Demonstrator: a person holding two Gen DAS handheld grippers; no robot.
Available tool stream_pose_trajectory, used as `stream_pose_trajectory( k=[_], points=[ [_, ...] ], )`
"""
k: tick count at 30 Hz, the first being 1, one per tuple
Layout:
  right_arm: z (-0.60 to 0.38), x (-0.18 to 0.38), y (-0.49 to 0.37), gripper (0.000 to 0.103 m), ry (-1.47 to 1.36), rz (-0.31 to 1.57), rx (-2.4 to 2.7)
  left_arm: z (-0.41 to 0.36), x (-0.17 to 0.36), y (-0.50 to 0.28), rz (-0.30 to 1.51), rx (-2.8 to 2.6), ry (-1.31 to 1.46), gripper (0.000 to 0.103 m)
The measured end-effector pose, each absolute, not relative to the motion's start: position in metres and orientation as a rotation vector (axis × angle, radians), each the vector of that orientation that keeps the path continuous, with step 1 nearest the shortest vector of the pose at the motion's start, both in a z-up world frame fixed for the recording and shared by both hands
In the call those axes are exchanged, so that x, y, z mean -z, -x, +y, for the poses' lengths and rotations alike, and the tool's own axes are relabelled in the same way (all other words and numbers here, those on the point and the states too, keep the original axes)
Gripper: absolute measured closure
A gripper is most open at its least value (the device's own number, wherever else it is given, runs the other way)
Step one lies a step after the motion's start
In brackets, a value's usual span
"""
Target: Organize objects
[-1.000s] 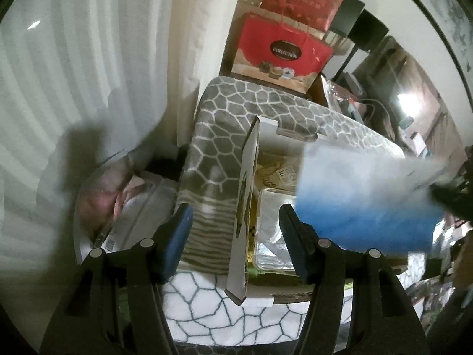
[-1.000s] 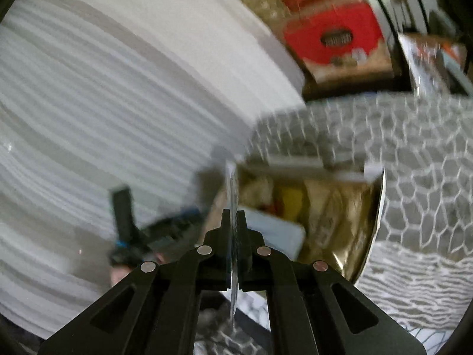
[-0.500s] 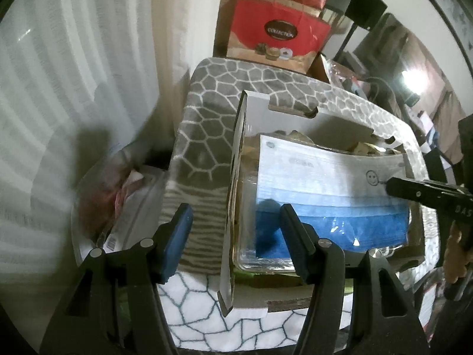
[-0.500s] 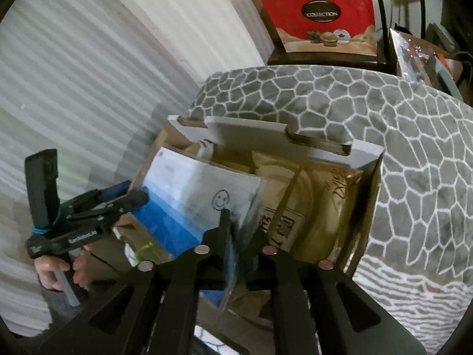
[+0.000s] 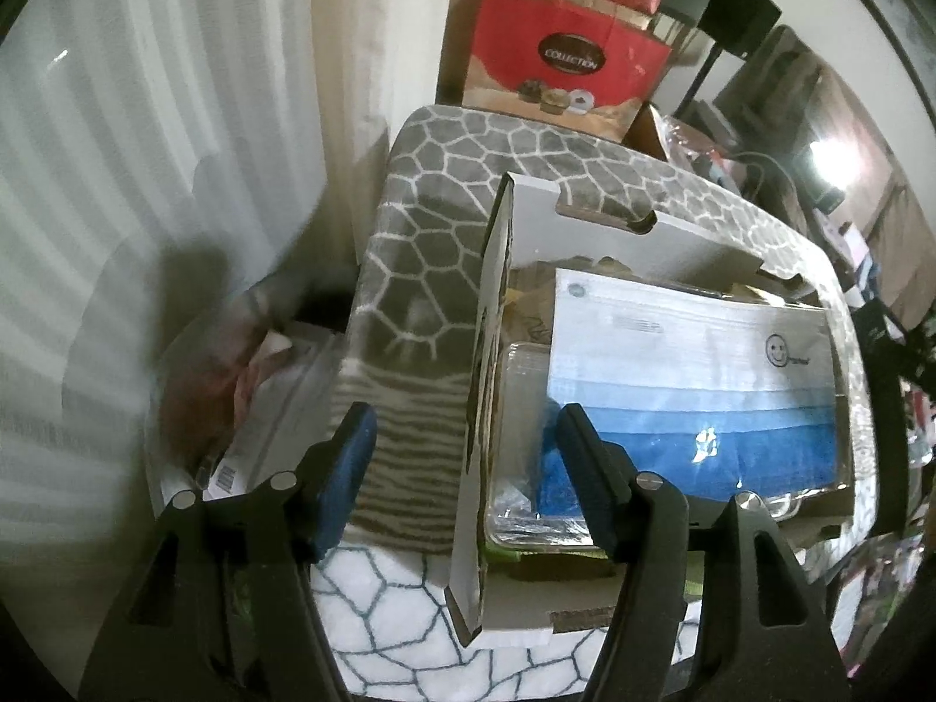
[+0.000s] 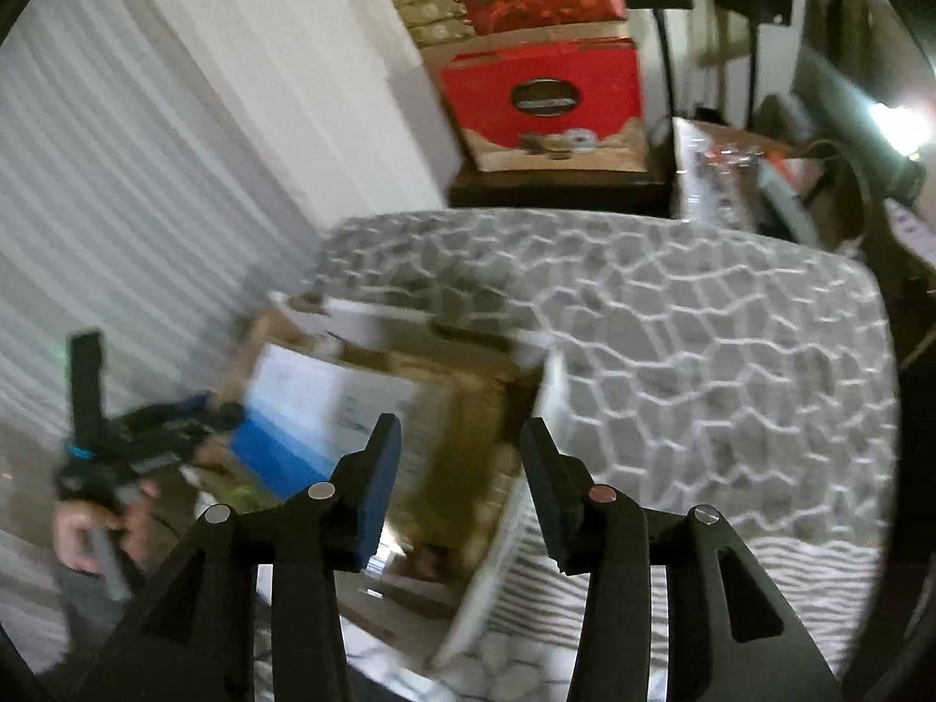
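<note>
Mask pack dropped in the box

My right gripper [image 6: 459, 450] jaws have just been opening, nothing between them; my left gripper [image 5: 459, 447] jaws gape around the cardboard box [image 5: 591, 222] wall. The blue-and-white pack [image 5: 690, 386] lies flat inside the box.

White-to-blue packet [image 5: 690, 392]; grey honeycomb-patterned blanket [image 5: 433, 245]; red box [image 5: 561, 58]

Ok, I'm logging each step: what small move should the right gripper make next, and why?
Probably lift the right gripper clear. Its fingers have just been opening with nothing between them, and the blue-and-white pack already lies flat in the cardboard box.
</note>
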State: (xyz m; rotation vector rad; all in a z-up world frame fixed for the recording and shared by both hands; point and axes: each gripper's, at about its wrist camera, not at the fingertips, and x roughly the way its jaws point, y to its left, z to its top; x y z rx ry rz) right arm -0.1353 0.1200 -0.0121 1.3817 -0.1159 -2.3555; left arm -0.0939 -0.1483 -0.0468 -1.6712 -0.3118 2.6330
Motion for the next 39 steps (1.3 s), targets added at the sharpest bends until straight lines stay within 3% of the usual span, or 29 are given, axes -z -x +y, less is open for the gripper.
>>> stream_pose_trajectory(
  k=[5, 8, 13, 14, 18, 39],
  points=[
    [0.128, 0.038, 0.131, 0.059, -1.488, -0.109, 2.358, -0.146, 0.049, 0.1, -0.327, -2.602, 1.675, 0.042],
    [0.132, 0.055, 0.132, 0.069, -1.544, -0.197, 2.296, -0.146, 0.052, 0.105, -0.357, -2.565, 1.678, 0.044],
    [0.133, 0.069, 0.13, 0.075, -1.587, -0.256, 2.238, -0.146, 0.057, 0.11, -0.413, -2.497, 1.686, 0.064],
    [0.133, 0.071, 0.13, 0.082, -1.589, -0.281, 2.216, -0.145, 0.057, 0.111, -0.422, -2.485, 1.686, 0.067],
    [0.134, 0.072, 0.13, 0.084, -1.582, -0.344, 2.191, -0.14, 0.055, 0.111, -0.398, -2.483, 1.687, 0.072],
    [0.219, 0.055, 0.138, 0.085, -1.598, -0.374, 2.386, -0.042, 0.053, 0.138, -0.321, -2.398, 1.665, 0.072]
  ],
)
